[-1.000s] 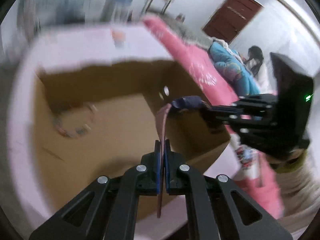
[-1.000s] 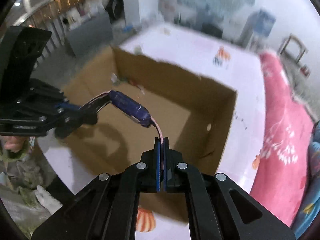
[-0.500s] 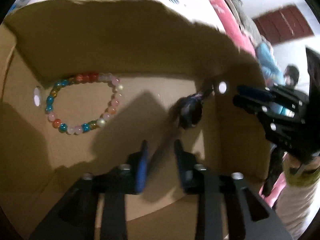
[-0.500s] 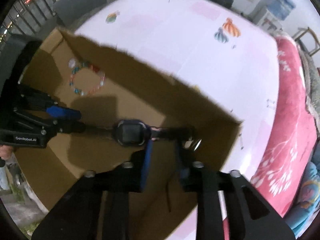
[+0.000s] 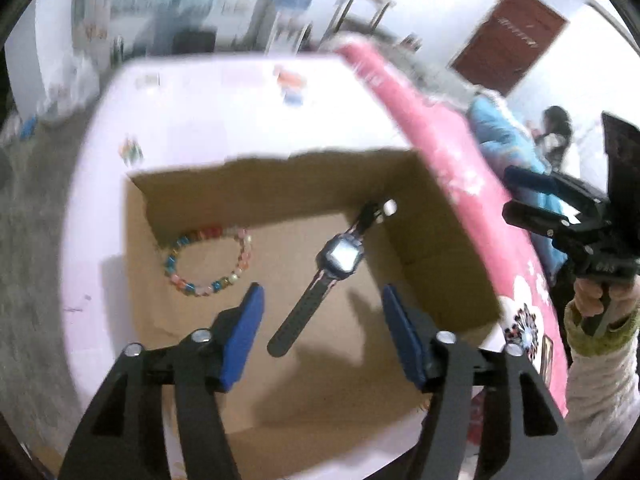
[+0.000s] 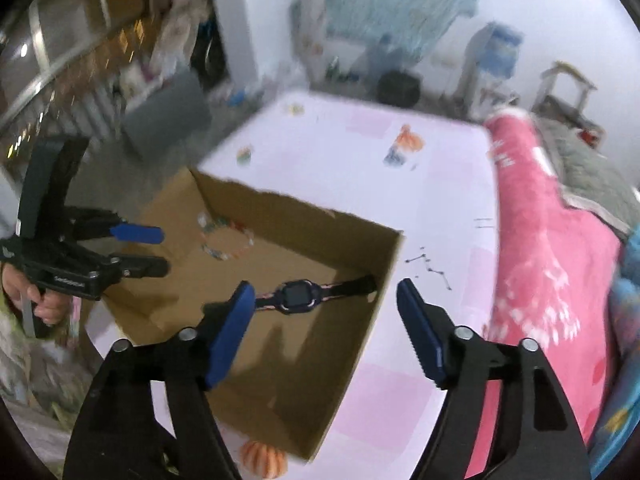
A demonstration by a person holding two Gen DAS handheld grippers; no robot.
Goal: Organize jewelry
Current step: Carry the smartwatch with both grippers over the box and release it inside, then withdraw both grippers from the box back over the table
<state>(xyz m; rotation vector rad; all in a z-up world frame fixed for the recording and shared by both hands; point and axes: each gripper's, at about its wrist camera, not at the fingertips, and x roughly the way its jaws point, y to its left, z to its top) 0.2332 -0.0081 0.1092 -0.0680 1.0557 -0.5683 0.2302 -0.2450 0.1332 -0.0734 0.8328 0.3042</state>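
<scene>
A dark blue wristwatch (image 5: pixel 338 258) with a pink-lined strap lies flat on the floor of an open cardboard box (image 5: pixel 280 184), next to a bracelet of coloured beads (image 5: pixel 208 260). My left gripper (image 5: pixel 320 336) hangs above the box, its jaws opening, nothing between them. In the right wrist view the watch (image 6: pixel 298 294) lies near the box's right wall (image 6: pixel 360 320), and the bracelet (image 6: pixel 224 240) sits further back. My right gripper (image 6: pixel 326 332) is also above the box, jaws opening and empty. Each gripper shows in the other's view: the right one (image 5: pixel 532 200), the left one (image 6: pixel 136 248).
The box stands on a white table (image 6: pixel 400 200) with small printed pictures. A pink quilt (image 6: pixel 552 272) lies along the table's right side. A person sits far back (image 5: pixel 554 128) near a brown door (image 5: pixel 512 56). Furniture and a window line the room's left.
Both grippers were shut on the watch strap's ends, lowered it into the box, opened and let go. They have since lifted away, and the watch lies on the box floor.
</scene>
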